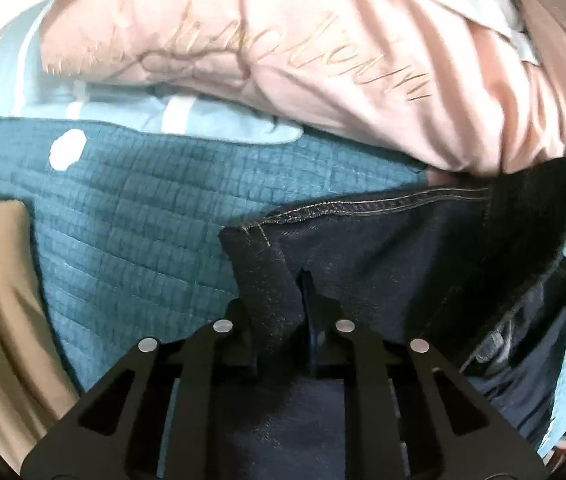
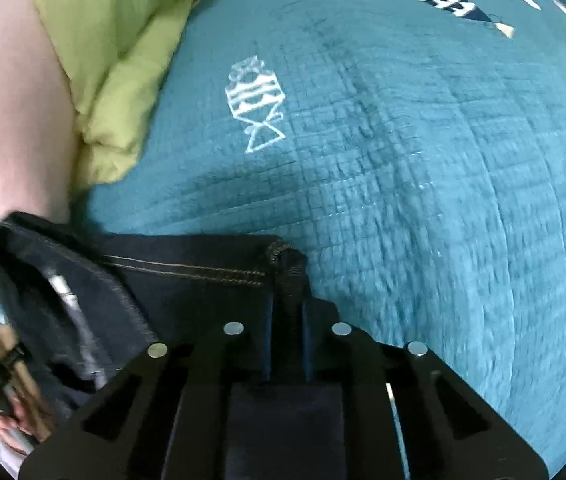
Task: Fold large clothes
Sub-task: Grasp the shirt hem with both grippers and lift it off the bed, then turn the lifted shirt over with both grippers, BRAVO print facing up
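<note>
The left gripper (image 1: pixel 283 300) is pinched on a corner of the dark denim garment (image 1: pixel 383 264), its fingers pressed onto a folded flap of the cloth at 6 o'clock in the left wrist view. The right gripper (image 2: pixel 287 312) likewise clamps the opposite corner, right at the thick overlocked seam, at 6 o'clock in its own view.

The garment is deep indigo, nearly black, with a double row of tan topstitching running along its hem. It stretches between the two grippers and lies over a teal quilted bedspread (image 2: pixel 403 180) printed with white and navy fish motifs.

At 12 o'clock in the left view sits a pink garment (image 1: pixel 283 60) with gold script lettering, touching the denim's far edge. At 10 o'clock in the right view lies a lime-green cloth (image 2: pixel 115 60).
</note>
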A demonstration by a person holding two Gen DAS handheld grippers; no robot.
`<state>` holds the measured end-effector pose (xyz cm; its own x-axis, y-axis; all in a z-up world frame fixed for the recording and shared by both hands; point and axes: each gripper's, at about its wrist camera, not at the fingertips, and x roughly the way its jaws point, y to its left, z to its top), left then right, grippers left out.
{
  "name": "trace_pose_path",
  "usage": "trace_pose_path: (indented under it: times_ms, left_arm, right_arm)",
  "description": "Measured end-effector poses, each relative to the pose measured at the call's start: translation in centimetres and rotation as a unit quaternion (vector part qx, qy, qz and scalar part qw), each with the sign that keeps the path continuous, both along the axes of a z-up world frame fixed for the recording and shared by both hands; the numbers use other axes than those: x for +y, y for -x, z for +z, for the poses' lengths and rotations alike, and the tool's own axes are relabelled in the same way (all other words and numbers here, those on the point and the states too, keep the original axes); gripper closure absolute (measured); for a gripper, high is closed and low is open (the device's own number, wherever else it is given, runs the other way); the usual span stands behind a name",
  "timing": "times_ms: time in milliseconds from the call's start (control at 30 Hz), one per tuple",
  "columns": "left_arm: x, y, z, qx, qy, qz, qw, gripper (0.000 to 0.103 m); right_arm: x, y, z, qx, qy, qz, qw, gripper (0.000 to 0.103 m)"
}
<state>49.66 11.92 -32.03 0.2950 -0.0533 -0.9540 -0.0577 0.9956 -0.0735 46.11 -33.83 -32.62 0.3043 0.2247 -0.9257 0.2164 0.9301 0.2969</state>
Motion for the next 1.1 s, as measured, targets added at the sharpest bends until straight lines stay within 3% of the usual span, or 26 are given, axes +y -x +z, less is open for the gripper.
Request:
trace_pose_path:
  times_ms: [100, 267, 400, 533, 867, 1100]
  left_arm:
    - [-0.8, 0.6, 1.6, -0.016, -0.014, -0.018, 0.9996, 0.088]
    - [-0.7, 1.7, 4.9, -0.028, 0.002, -0.025, 0.9993, 0.088]
    - [-1.6, 3.4, 7.9, -0.058, -0.01, -0.049, 0.9971, 0.088]
    - [-2.5, 6.6, 10.3, -0.085, -0.026, -0.075, 0.9932, 0.089]
    - [-2.9, 16.2, 15.3, -0.129, -0.068, -0.134, 0.9803, 0.088]
    - [-2.2, 23.0, 16.5, -0.138, -0.062, -0.153, 0.9765, 0.088]
  right_arm:
    - [1.1, 1.0, 2.2, -0.024, 0.033, 0.027, 0.999, 0.094]
    - [1.6, 2.4, 4.8, -0.032, 0.031, 0.027, 0.999, 0.094]
    - [2.7, 3.9, 7.4, -0.07, 0.042, 0.025, 0.996, 0.094]
    - [3.4, 6.9, 9.7, -0.096, 0.077, 0.03, 0.992, 0.095]
    - [2.8, 15.8, 15.3, -0.116, 0.084, 0.021, 0.989, 0.095]
    - [2.4, 24.0, 15.9, -0.127, 0.075, 0.008, 0.989, 0.095]
